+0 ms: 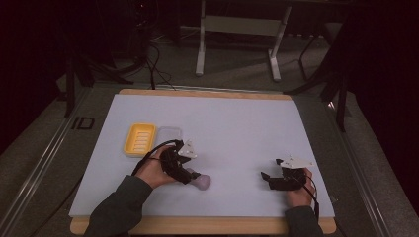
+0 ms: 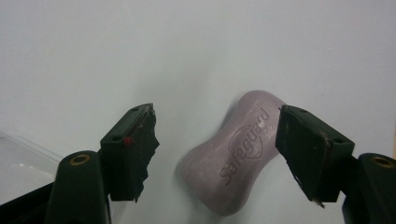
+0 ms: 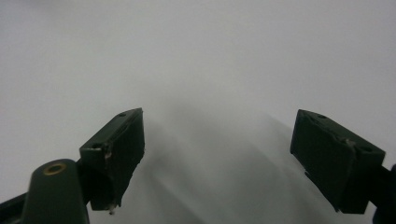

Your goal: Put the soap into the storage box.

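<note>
Left tool [image 2: 217, 154] is standing part-open around the soap [image 2: 236, 161], a gap showing between the bar and the left pad while the right pad [image 2: 299, 151] is sitting just at the bar's edge; whether that pad is touching it I cannot tell, and no firm pinch is showing. Going from the biggest thing down: the counter [image 1: 237, 123], covered by a pale sheet, is carrying everything; on its left part a yellow soap dish [image 1: 139, 138] is lying with a clear lid [image 1: 169, 134] just beside it, both a little beyond the left hand [image 1: 153, 173]. The soap [image 1: 201, 181], a mauve waisted bar with stamped lettering facing up, is lying flat on the sheet near the front edge, just to the right of the left hand and apart from the dish. Right tool [image 3: 217, 161] is resting wide open over bare sheet at the front right [image 1: 276, 178], well apart from the bar, with nothing between its pads. Judging by this, the work is looking like getting the bar into the dish and closing it, and it is only starting: the bar is still down on the sheet, not lifted, the dish is empty, the lid is off. Gripping, carrying, placing and covering are all remaining.
</note>
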Available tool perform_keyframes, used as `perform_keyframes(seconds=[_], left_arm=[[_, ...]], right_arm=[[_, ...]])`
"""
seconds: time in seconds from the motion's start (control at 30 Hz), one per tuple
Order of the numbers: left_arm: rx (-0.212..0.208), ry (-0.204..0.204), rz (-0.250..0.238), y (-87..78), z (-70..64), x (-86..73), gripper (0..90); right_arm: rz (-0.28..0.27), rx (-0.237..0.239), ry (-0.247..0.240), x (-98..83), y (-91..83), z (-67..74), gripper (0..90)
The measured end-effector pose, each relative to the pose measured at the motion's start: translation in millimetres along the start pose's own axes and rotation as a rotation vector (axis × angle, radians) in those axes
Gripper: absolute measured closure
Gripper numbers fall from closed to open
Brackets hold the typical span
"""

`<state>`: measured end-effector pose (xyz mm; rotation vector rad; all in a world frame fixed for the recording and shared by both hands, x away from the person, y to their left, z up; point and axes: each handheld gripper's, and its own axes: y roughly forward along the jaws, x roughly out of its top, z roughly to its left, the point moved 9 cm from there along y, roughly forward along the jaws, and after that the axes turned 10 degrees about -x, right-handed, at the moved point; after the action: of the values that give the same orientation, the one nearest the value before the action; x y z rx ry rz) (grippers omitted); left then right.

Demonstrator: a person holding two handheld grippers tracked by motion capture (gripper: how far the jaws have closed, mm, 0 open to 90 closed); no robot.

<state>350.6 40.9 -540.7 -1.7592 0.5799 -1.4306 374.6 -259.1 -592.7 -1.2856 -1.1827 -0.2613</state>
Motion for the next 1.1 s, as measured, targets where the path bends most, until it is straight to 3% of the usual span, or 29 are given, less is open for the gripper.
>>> perform_keyframes(seconds=[0.4,0.7,1.1], left_arm=[[-0.029,0.011,0.085,16.3,-1.2,-3.2,15.5],[-0.052,0.004,0.081,21.7,0.5,-2.9,14.9],[-0.078,0.035,0.098,27.7,-6.6,-3.1,14.0]], right_arm=[[0.003,0.002,-0.003,-0.2,0.3,0.3,17.4],[0.006,0.002,-0.005,-0.4,0.6,0.5,17.4],[0.009,0.002,-0.006,-0.5,0.8,0.5,17.4]])
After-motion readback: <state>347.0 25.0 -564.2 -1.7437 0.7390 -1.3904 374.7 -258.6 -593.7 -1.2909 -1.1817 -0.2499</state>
